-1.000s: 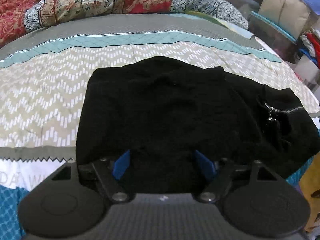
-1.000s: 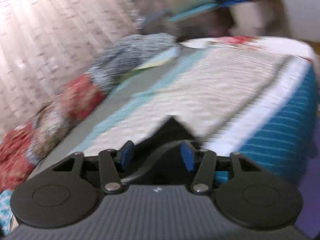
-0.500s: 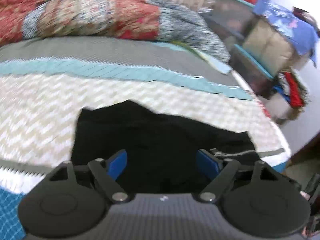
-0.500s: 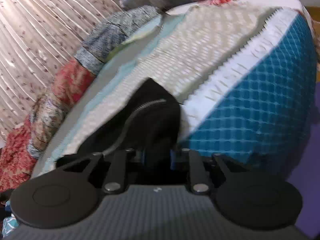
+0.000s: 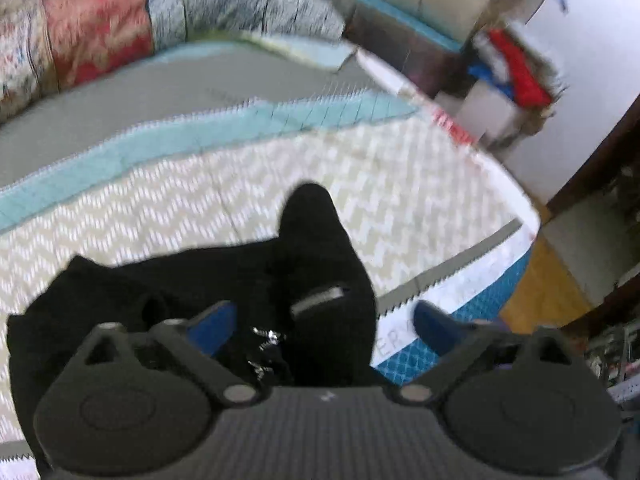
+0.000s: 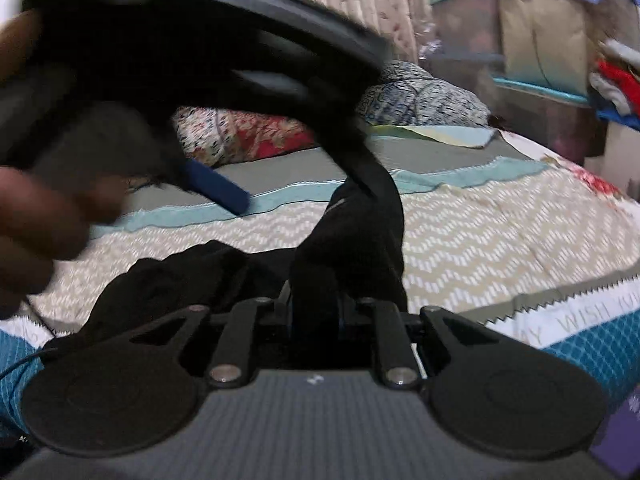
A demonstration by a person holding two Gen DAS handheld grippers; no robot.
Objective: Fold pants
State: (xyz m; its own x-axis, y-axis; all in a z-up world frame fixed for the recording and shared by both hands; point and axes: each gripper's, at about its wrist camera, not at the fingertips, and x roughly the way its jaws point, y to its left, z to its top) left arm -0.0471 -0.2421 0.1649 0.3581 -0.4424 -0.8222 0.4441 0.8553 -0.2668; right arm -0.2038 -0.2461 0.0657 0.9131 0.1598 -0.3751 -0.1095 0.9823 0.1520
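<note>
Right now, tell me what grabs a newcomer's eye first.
The black pants lie bunched on the chevron-patterned bedspread, a silver zipper glinting near the middle. The right hand-held gripper is shut on a fold of them, while the open left hand-held gripper looms dark and blurred at the right view's upper left.

A lived-in home bedroom is showing here: a chevron-patterned beige and teal quilted bedspread [image 5: 400, 184] is covering the bed, red floral patchwork pillows [image 5: 96, 36] are lining its far edge, and stacked plastic storage bins [image 6: 532, 92] are standing beside it.

Your two wrist cameras look low and close over the bed [image 5: 360, 184], both sharing the pants [image 6: 360, 240] and pillows [image 5: 96, 36].
</note>
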